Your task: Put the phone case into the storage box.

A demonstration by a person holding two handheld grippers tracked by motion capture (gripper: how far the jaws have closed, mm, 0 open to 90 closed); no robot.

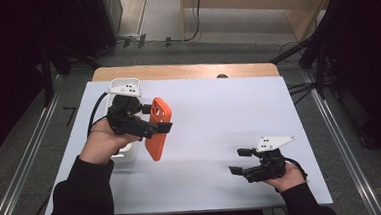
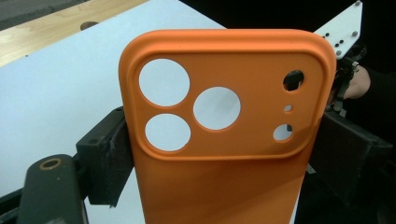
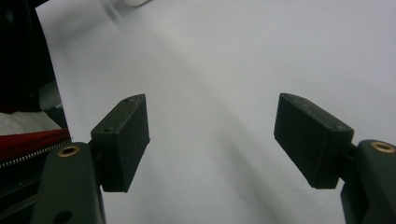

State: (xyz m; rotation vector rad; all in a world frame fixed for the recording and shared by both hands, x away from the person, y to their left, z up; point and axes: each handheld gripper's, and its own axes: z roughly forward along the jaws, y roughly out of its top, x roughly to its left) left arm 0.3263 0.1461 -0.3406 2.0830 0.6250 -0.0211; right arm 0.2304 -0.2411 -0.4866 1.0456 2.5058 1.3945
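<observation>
The orange case (image 1: pixel 158 129) hung left of centre in the high view, clear of the white sheet (image 1: pixel 215 136). You had your left gripper (image 1: pixel 147 121) clamped across its side edges, just below the camera cut-outs. It looked light, thin and bendy, likely to bow under a hard squeeze, so the stiffer rims were the place to grip. Your right gripper (image 1: pixel 241 160), lower right, stood apart, holding nothing.

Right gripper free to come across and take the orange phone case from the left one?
Probably yes: the right gripper is open and empty, bare table lies between, and the orange phone case sticks out of the left gripper.
</observation>
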